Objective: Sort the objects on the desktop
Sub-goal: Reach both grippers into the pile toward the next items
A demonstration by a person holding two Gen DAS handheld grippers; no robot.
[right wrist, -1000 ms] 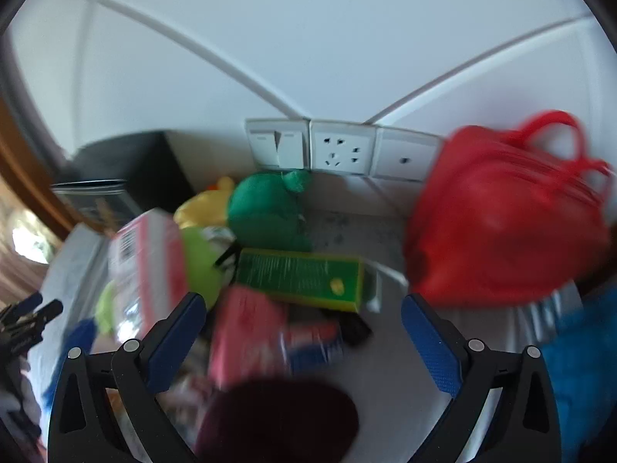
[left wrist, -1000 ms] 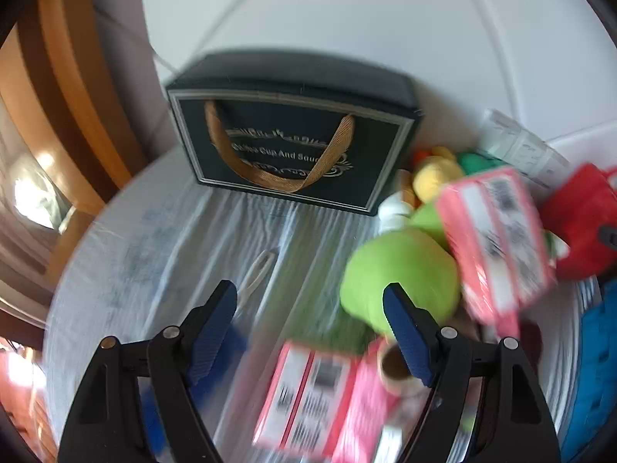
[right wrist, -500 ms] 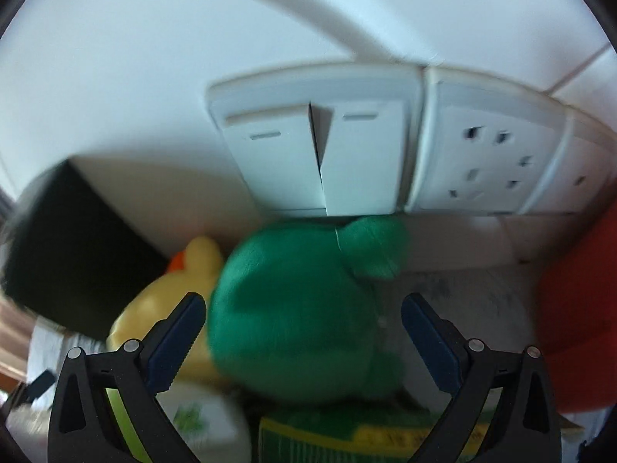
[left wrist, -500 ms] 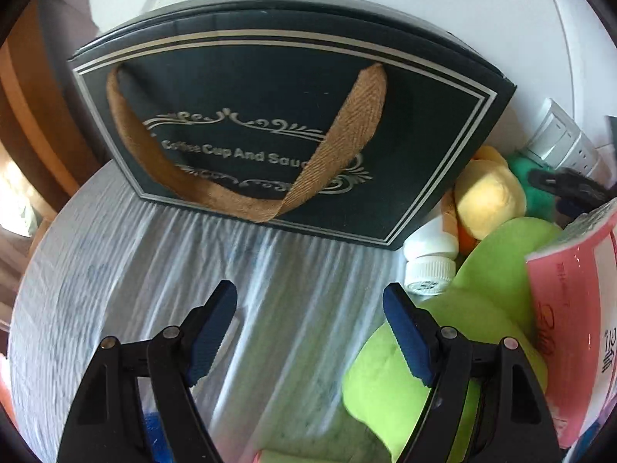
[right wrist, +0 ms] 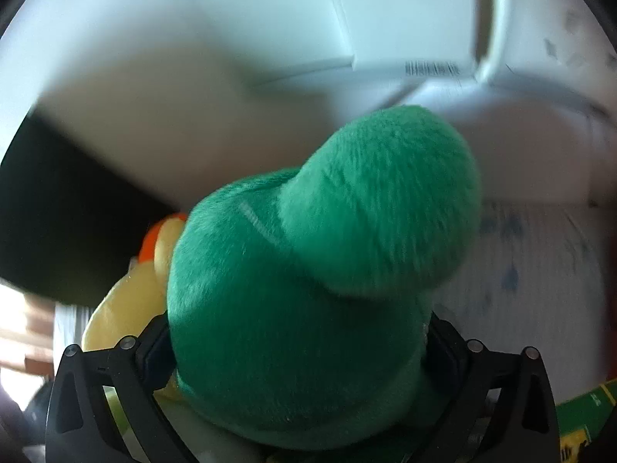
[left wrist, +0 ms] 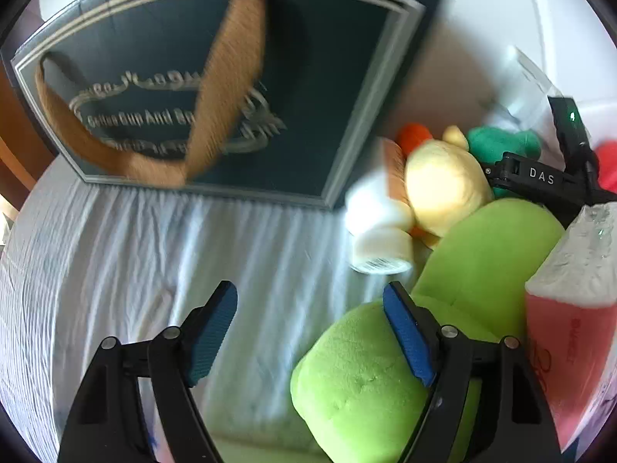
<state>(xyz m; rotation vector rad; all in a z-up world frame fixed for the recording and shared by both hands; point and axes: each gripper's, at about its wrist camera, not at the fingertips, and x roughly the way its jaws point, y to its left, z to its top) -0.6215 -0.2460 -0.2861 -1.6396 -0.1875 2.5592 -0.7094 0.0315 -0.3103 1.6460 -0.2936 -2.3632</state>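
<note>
While the dark green plush toy (right wrist: 308, 289) fills nearly the whole right wrist view, the right gripper (right wrist: 297, 351) is pressed in on it from both sides, fingers sunk into the fur at the toy's lower body, clamped on it. Its rounded upper lobe pokes up toward the white wall (right wrist: 154, 58) and the switch plate (right wrist: 385, 19) behind. Tucked against the toy's left flank sits a yellow plush duck (right wrist: 127, 301) with an orange bit on top, and a green box (right wrist: 578, 413) edges in at lower right.

Over to the left wrist view: the left gripper (left wrist: 308, 332) hangs with its blue-padded fingers (left wrist: 210, 332) spread wide apart, nothing between them, just wrinkled white cloth (left wrist: 154, 250) below. The right-side pad sits just above a lime-green plush (left wrist: 385, 386). Beyond that lie two white-capped bottles (left wrist: 380, 231), the yellow duck, and the same dark green toy, partly hidden behind the other gripper's black arm. A pink packet (left wrist: 574, 335) stands at far right. Behind it all, a dark gift bag (left wrist: 316, 88) with a tan ribbon handle (left wrist: 223, 88) stands against the wall.
</note>
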